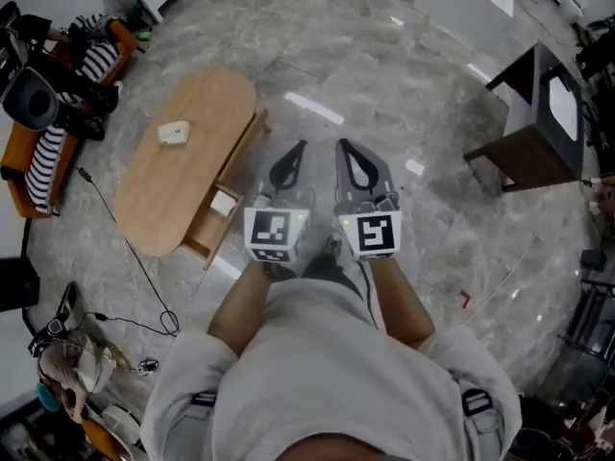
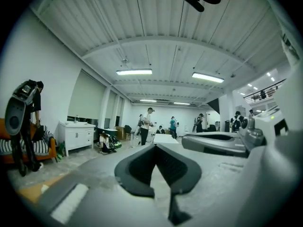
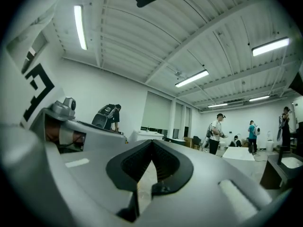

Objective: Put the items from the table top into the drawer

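An oval wooden table (image 1: 144, 200) stands to the left in the head view. A small pale item (image 1: 174, 133) lies on its top. Under the table's near-right side a drawer (image 1: 207, 227) is pulled open, with a white thing (image 1: 225, 203) in it. My left gripper (image 1: 294, 150) and right gripper (image 1: 346, 150) are held side by side over the grey floor, right of the table and apart from it. Both point level into the room. The left gripper (image 2: 154, 145) and the right gripper (image 3: 152, 142) are shut, their tips meeting with nothing between them.
A dark side table (image 1: 538, 128) stands at the right. An orange sofa (image 1: 21, 157) with striped cushions is at the far left, and a black cable (image 1: 135, 257) runs across the floor beside the table. Several people (image 2: 145, 126) and a white cabinet (image 2: 76, 135) are far off.
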{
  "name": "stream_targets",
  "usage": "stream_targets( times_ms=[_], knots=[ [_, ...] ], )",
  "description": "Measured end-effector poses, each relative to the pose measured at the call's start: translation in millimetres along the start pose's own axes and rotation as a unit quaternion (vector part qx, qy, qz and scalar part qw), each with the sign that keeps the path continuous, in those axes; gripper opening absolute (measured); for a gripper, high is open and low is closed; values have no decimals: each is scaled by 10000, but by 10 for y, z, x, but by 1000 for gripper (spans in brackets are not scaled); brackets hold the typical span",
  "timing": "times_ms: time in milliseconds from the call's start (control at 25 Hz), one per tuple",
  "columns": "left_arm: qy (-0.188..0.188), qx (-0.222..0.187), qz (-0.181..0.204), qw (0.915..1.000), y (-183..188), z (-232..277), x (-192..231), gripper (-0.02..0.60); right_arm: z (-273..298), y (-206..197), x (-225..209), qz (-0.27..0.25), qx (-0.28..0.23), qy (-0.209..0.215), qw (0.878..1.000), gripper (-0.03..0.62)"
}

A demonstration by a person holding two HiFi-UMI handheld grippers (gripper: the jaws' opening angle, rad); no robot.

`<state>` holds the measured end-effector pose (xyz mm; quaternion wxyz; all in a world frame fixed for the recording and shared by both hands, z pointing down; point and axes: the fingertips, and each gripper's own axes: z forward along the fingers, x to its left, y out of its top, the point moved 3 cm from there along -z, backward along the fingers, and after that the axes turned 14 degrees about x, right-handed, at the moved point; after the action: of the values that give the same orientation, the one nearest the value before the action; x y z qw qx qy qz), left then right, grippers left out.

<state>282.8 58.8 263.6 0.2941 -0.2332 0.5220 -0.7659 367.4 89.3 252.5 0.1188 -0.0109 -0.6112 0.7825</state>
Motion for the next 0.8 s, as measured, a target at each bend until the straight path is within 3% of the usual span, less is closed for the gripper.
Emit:
stream_targets(
  times_ms=[160, 440, 800],
  knots=[
    [492, 90, -64, 9987, 54, 253, 161, 20, 388, 1, -257, 240, -119, 416, 9988, 8],
    [1344, 133, -589, 9891, -82, 379, 979, 20, 1224, 56, 164, 166, -36, 1444, 9894, 8],
    [1944, -132, -1119, 9744, 133, 1000, 2130, 20, 2465, 381, 326, -492, 246, 2288, 9719, 8]
  ],
)
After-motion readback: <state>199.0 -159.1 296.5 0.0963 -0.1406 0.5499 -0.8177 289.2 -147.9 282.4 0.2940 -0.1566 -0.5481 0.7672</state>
